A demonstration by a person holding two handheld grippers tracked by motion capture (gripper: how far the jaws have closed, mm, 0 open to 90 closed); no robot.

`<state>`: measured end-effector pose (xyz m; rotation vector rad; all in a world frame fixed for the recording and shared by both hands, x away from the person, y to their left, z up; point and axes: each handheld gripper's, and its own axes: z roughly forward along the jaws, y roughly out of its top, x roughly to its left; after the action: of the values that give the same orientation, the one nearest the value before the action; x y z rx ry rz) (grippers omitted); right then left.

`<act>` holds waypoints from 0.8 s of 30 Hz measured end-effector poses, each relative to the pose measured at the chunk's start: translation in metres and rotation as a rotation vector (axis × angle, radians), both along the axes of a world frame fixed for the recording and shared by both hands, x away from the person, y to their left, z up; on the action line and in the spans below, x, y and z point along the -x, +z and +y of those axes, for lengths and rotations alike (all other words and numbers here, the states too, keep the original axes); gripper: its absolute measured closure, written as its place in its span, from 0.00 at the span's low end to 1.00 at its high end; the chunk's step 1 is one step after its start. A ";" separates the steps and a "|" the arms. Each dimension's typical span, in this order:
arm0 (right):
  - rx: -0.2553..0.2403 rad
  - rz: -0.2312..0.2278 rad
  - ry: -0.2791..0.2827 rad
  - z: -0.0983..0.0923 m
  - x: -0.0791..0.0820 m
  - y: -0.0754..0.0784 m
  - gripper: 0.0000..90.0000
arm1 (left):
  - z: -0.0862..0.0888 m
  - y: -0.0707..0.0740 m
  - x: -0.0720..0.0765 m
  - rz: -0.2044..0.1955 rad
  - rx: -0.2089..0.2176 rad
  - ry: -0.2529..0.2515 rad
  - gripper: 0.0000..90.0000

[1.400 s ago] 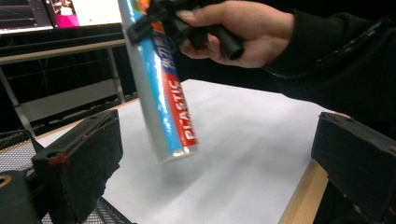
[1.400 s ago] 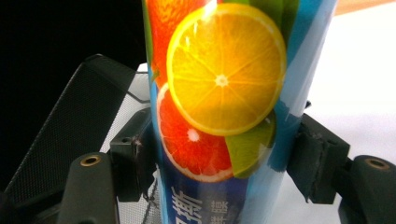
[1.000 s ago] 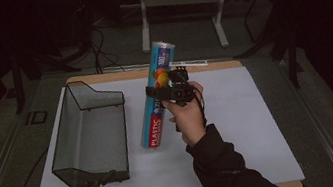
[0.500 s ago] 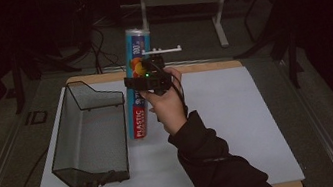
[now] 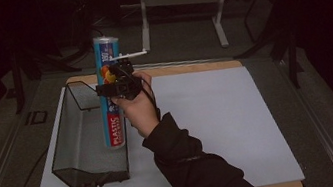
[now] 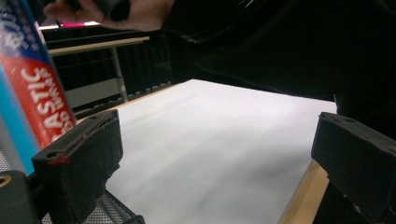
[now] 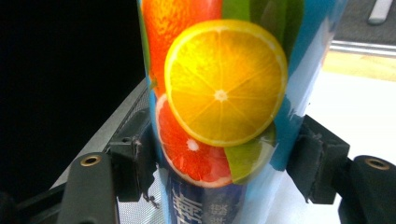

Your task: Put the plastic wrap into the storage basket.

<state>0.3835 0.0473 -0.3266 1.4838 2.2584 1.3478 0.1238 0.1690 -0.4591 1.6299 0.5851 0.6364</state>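
The right tongs (image 5: 120,83) clamp the plastic wrap roll (image 5: 111,99) upright over the mesh basket's (image 5: 75,153) right edge, seemingly for lowering inside. The left tongs (image 6: 219,163) stand wide open, empty, beside the basket.

The high view looks forward and down from the person's side onto the whole table (image 5: 238,112), with dark room beyond at the top of the frame. The left gripper view sits low at the near edge, facing across the white top; the roll (image 6: 32,88) stands at its left. The right gripper view is pressed close to that same roll (image 7: 219,93), table at upper right.
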 end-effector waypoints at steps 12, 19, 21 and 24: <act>0.029 0.129 0.063 0.016 0.002 -0.032 0.36 | 0.001 0.000 0.001 -0.001 0.004 0.002 0.03; 0.087 0.171 0.095 0.021 0.009 -0.048 0.36 | 0.001 0.000 0.001 0.001 0.004 0.000 0.03; 0.095 0.192 0.096 0.023 0.009 -0.053 0.36 | 0.001 0.000 0.001 0.000 0.004 0.000 0.03; 0.106 0.216 0.091 0.024 0.008 -0.060 0.36 | 0.002 0.000 0.001 -0.002 0.006 0.000 0.03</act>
<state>0.3752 0.0714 -0.3871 1.5773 2.5128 1.1171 0.1228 0.1706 -0.4588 1.6234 0.5850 0.6360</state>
